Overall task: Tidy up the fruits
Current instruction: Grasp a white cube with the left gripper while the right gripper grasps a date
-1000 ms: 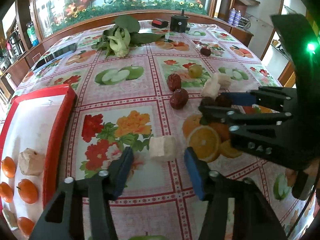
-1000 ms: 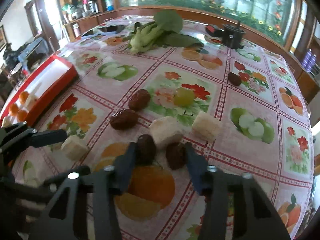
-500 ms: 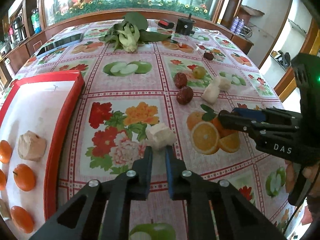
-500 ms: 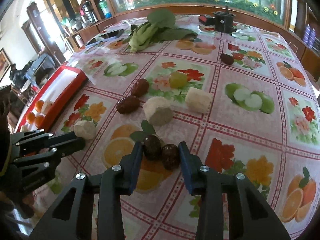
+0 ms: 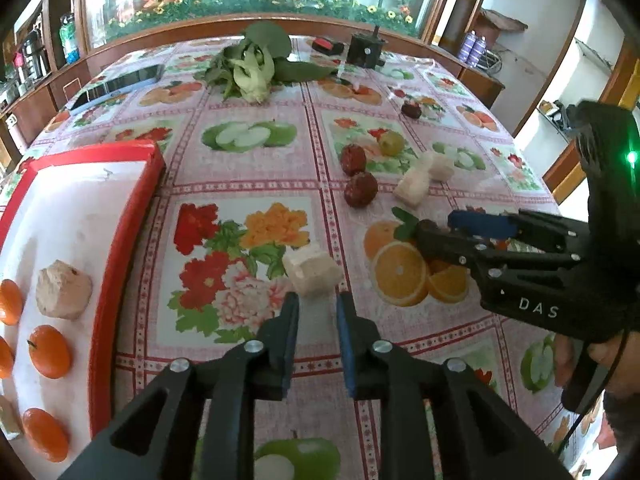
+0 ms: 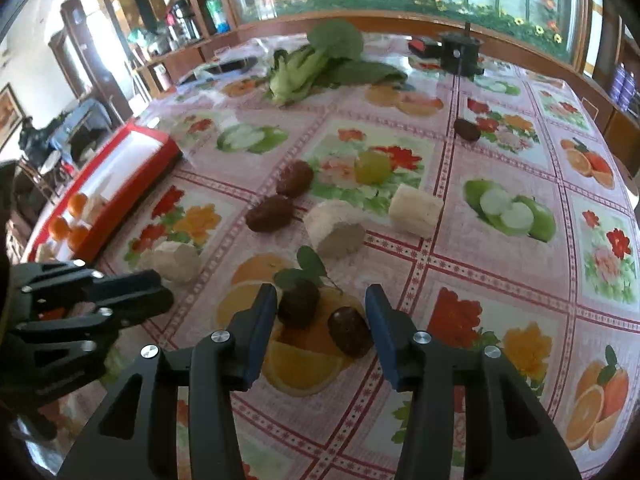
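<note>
My left gripper (image 5: 317,312) is open a little, its tips just short of a pale fruit chunk (image 5: 312,270) on the tablecloth. My right gripper (image 6: 321,312) is open around two dark dates (image 6: 298,302) (image 6: 349,330) lying between its fingers. More dates (image 6: 269,213) (image 6: 295,178), pale chunks (image 6: 335,227) (image 6: 416,210), a green grape (image 6: 372,166) and a far date (image 6: 467,130) lie on the table. The red tray (image 5: 120,232) at left holds several oranges (image 5: 50,350) and a pale chunk (image 5: 63,294).
A leafy green vegetable (image 5: 252,62), a black cylindrical device (image 5: 366,50), a red-black object (image 5: 327,45) and a phone (image 5: 116,87) lie at the far side of the table. The right gripper's body (image 5: 540,268) shows at the right of the left wrist view.
My left gripper closed to a narrow gap, then opened slightly near the pale chunk. My right gripper narrowed around the two dates, then widened again.
</note>
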